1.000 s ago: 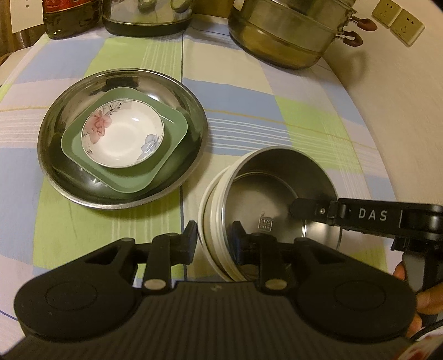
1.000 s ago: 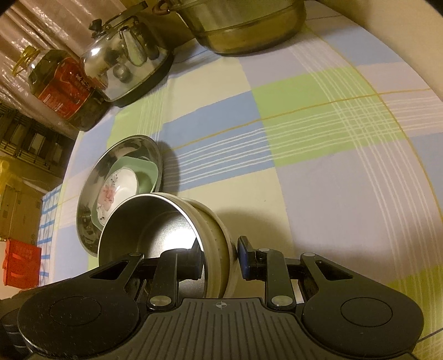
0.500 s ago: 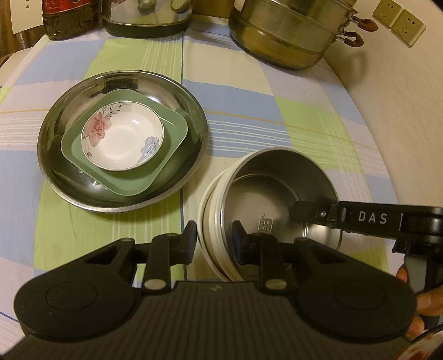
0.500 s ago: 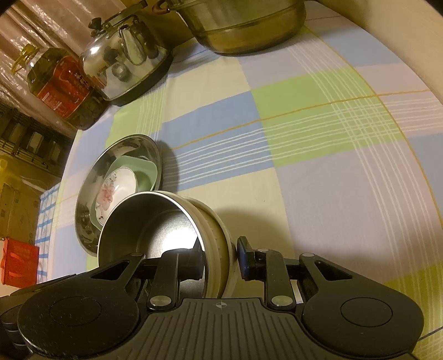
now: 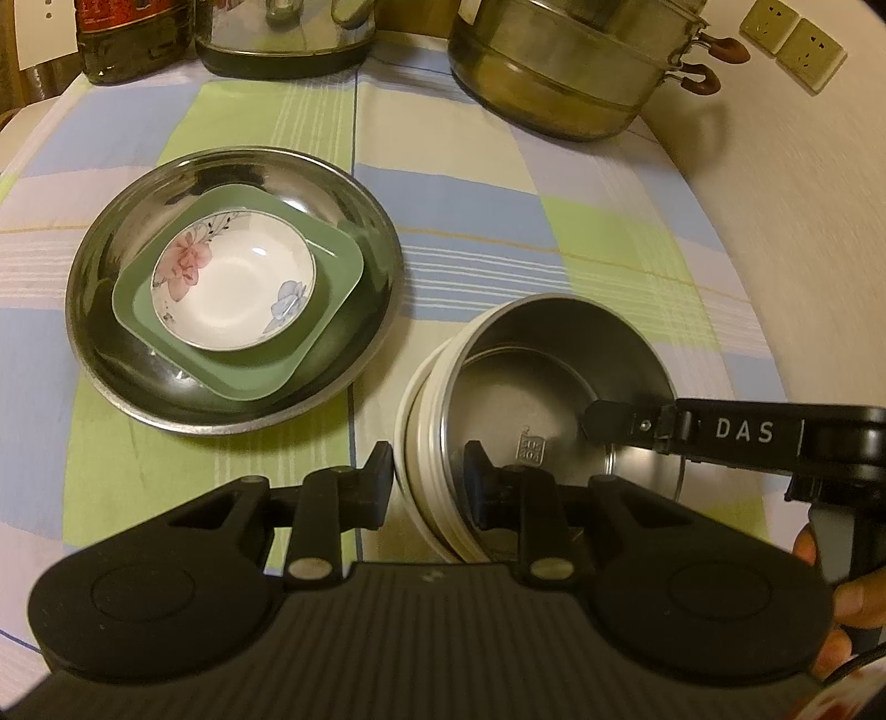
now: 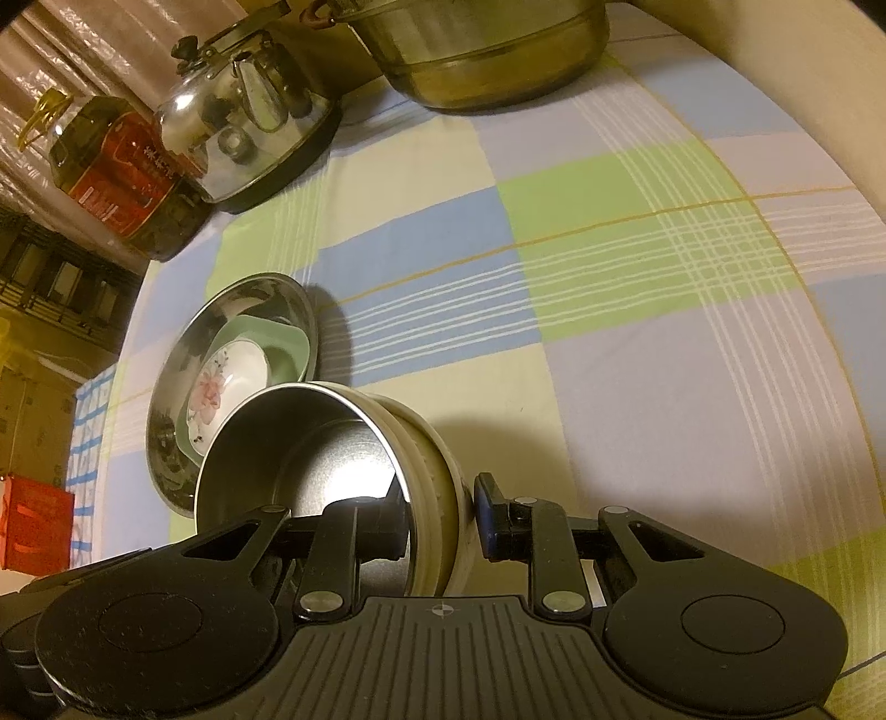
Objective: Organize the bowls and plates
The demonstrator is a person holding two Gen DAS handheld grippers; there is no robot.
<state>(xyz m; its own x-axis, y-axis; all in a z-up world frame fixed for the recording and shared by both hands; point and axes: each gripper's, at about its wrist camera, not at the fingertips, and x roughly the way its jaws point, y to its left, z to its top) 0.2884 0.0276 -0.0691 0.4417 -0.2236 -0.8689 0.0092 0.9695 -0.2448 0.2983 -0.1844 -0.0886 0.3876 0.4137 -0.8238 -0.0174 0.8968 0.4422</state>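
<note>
Left wrist view: I am looking down at a table under a checked cloth (image 5: 476, 210) of blue, green and cream. My left gripper (image 5: 426, 482) is straddling the near wall of a steel bowl (image 5: 554, 387) with a cream outer shell; one finger is sitting outside the wall, the other inside, and both are sitting close against it, so I am pinching the rim. The bowl is tilting, its mouth turning toward my left. My right gripper (image 5: 603, 423) is reaching in from the right, one black finger marked DAS lying inside the bowl. My right hand (image 5: 830, 587) is showing at the lower right edge.

To the left of the bowl, just beside it, a wide steel basin (image 5: 138, 376) is resting on the cloth. A green square plate (image 5: 266, 365) is lying in it, and a white flowered dish (image 5: 232, 296) is sitting on the plate. At the far edge a steamer pot (image 5: 565, 72), a kettle (image 5: 288, 39) and an oil bottle (image 5: 133, 39) are standing.

Right wrist view: my right gripper (image 6: 440, 512) is spanning the bowl's (image 6: 332, 454) wall, the left finger inside, the right finger outside. The outer finger may be standing slightly clear of the shell; I cannot tell whether this grip is tight. The basin (image 6: 166, 410) with its plate (image 6: 282, 343) and dish (image 6: 221, 387) is lying behind the bowl.
</note>
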